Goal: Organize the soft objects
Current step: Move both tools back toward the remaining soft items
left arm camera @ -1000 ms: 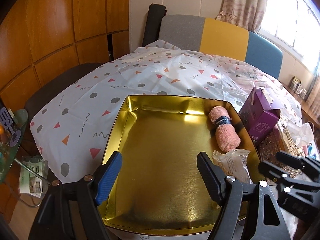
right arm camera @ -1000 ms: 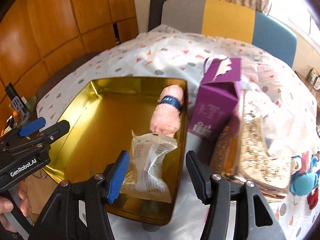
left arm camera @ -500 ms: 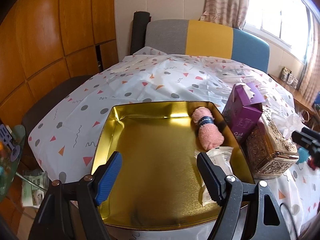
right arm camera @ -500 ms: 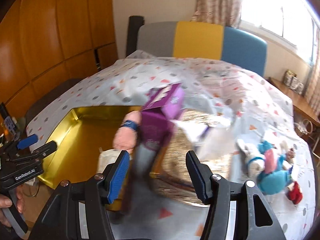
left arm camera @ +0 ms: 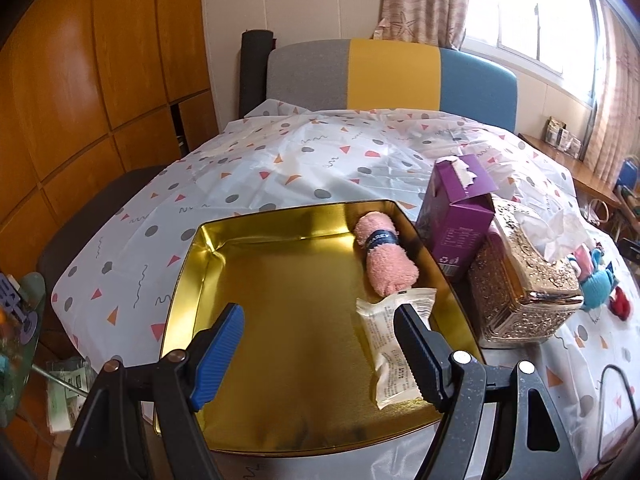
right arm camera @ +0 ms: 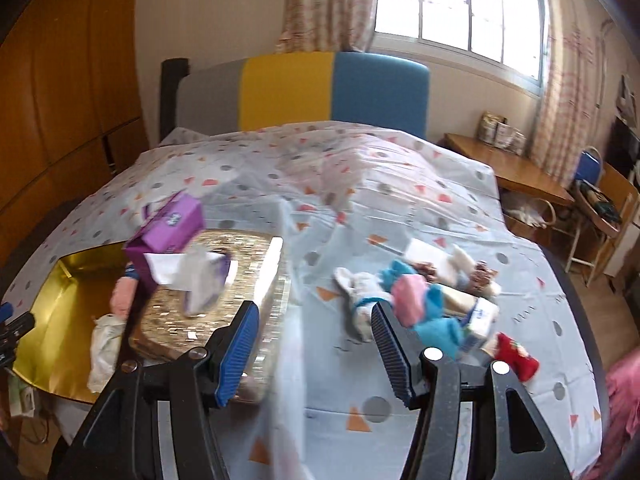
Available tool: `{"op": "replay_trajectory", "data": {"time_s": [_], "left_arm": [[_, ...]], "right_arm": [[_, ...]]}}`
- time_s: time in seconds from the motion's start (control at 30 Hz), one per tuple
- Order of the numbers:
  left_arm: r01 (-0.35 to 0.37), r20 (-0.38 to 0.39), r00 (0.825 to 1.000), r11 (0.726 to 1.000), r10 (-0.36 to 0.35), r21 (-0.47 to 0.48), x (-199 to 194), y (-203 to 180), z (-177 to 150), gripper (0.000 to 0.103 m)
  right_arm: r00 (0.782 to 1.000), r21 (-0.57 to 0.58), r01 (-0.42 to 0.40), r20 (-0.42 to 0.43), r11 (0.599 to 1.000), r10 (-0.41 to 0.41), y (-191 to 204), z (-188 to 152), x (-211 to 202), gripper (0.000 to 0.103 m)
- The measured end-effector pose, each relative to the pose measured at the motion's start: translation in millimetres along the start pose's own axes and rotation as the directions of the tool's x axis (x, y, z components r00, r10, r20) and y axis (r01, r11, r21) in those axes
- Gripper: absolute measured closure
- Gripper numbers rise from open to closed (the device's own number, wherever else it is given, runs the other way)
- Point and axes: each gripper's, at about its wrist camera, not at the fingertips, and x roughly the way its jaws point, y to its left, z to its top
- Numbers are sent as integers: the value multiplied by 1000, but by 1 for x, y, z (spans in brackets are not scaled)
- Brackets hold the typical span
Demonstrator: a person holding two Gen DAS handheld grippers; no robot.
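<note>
- Two soft things lie in the gold tray (left arm camera: 192, 280) at the near left of the tabletop (left arm camera: 280, 168): a rolled pink towel (left arm camera: 386, 260) with a dark band along the tray's right wall, and a white sealed packet (left arm camera: 384, 344) just nearer, its far end touching the roll.
- The left tool (left arm camera: 318, 354) hangs above the near half of the tray, its jaws standing wide with nothing between them; its right finger crosses in front of the packet without gripping it.
- Just right of the tray stand a purple tissue box (left arm camera: 456, 216) and, nearer, an ornate gold tissue holder (left arm camera: 520, 288) with white tissue poking out of its top.
- The right tool (right arm camera: 314, 354) hangs over the patterned cloth between the gold holder and a heap of soft things, its jaws partly apart and holding nothing. This view is blurred.
- The heap (right arm camera: 416, 304) lies at the right of the tabletop, well apart from the tray: a blue and pink plush toy, a pale plush beside it, a small red piece (right arm camera: 516, 360) at the near right and some white packets behind; finer detail cannot be told.
- A chair back (left arm camera: 392, 76) in grey, yellow and blue stands at the far edge of the tabletop.
</note>
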Motion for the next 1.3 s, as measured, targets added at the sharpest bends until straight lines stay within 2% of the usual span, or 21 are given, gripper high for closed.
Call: {"op": "replay_trajectory", "data": {"time_s": [0.2,0.37,0.5,0.67,0.8,0.9,0.97,1.07,1.17,1.27,1.3], "left_arm": [[24,11,1000,999,-25,28,-5,-11,2,25],[54,28,998,998,-55,37,-11,-17,10,25],[92,53,994,994,-96,66,-22,-33,22,25],[165,81,981,975,-179,150,-34,-69,40,25],[251,71,959,936,-276,247,-41,-115,58,25],[326,47,933,892,-357,312,-45,-155,71,25],[399,-3,908,860,-420,318,-42,-183,80,26],[480,-104,876,823,-472,306,-30,-226,89,29],[501,-166,865,804,-473,319,-15,-270,90,31],[529,-253,847,793,-468,302,9,-308,88,39],[523,-261,850,794,-458,310,15,-318,86,41]], "right_arm": [[993,75,113,17,991,-115,-55,-6,2,44],[975,176,218,6,960,-222,-111,-17,12,44],[956,331,284,-24,900,-293,-158,-34,13,44],[941,491,334,-121,804,-317,-200,-52,15,44],[950,572,308,-140,760,-279,-215,-60,11,44],[955,590,294,-143,752,-261,-217,-62,10,44],[958,594,283,-143,753,-248,-217,-61,11,44],[965,599,261,-135,757,-225,-215,-59,11,44],[969,601,246,-132,760,-210,-214,-57,12,44],[972,612,234,-135,756,-191,-215,-57,12,44],[974,618,228,-135,753,-184,-216,-58,12,44]]}}
